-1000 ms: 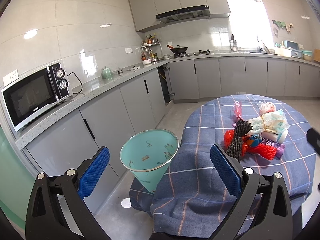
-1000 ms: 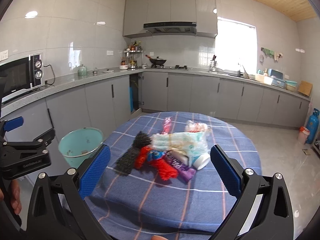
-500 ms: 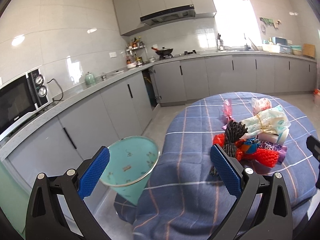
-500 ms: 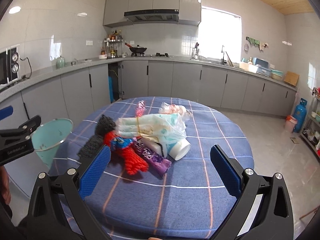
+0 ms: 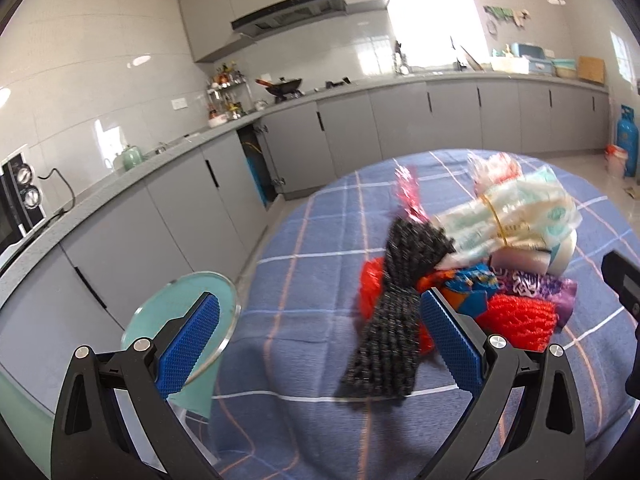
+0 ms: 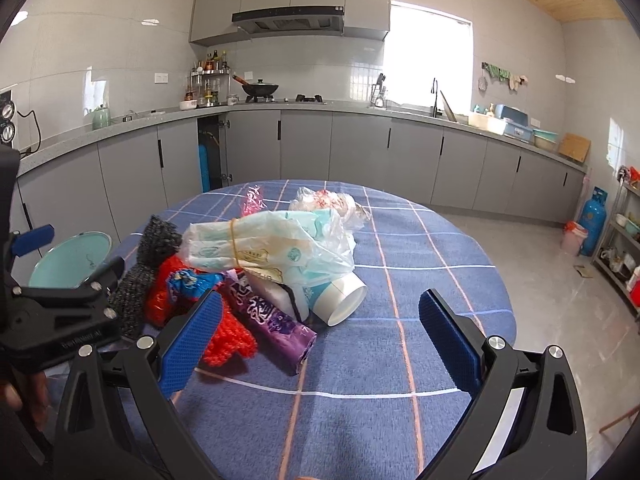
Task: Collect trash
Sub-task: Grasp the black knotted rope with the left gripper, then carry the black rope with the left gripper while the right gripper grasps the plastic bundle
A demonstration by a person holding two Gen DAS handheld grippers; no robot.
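You will find very little that can be read here. In your right wrist view, the purple wrapper (image 6: pixel 276 322) in the trash pile carries large white characters, but they are too distorted to make out. The pale green and white plastic bag (image 6: pixel 272 246) bound with a rubber band shows small round printed marks and a yellowish label, none of it legible. The black body of your left gripper (image 6: pixel 64 322) bears a line of embossed lettering along its lower edge, too faint to read. In your left wrist view, motion blur smears every print on the wrappers.
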